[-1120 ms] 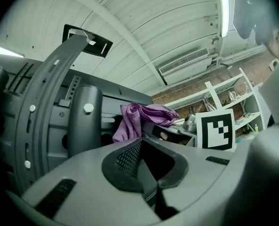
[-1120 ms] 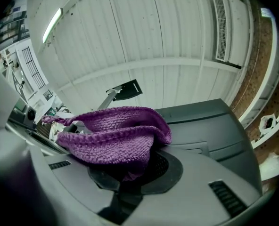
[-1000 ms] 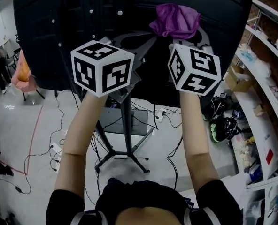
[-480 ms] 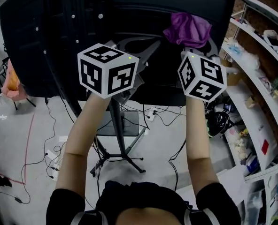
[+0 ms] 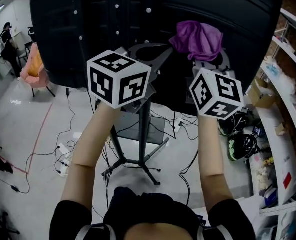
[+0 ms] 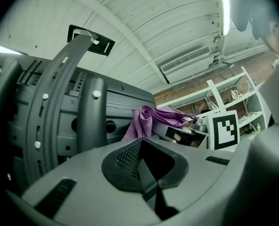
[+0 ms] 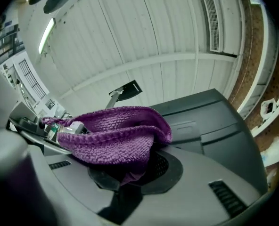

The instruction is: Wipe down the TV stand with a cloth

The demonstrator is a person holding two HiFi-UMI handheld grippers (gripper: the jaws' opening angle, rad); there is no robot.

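Observation:
A purple cloth (image 5: 198, 38) hangs bunched from my right gripper (image 5: 208, 59), which is shut on it up against the back of the black TV (image 5: 88, 29). In the right gripper view the cloth (image 7: 111, 135) drapes over the jaws, with the TV's dark rear panel (image 7: 210, 121) just behind. My left gripper (image 5: 138, 54) is raised beside it, shut with nothing in it (image 6: 144, 159), facing the TV's rear ribs (image 6: 59, 126). From there the cloth (image 6: 151, 121) and the right gripper's marker cube (image 6: 223, 130) show to the right. The stand's pole (image 5: 144, 129) and tripod legs (image 5: 138, 164) are below.
White shelves (image 5: 283, 84) with boxes and clutter run along the right. A helmet (image 5: 240, 144) lies on the floor beneath them. Cables (image 5: 63, 159) trail over the floor at left. An orange-draped chair (image 5: 33, 66) and a person (image 5: 8, 34) are at far left.
The head view has swung, so the room has shifted in frame. Both grippers stay raised at the TV's back, and the cloth stays pinched in the right one.

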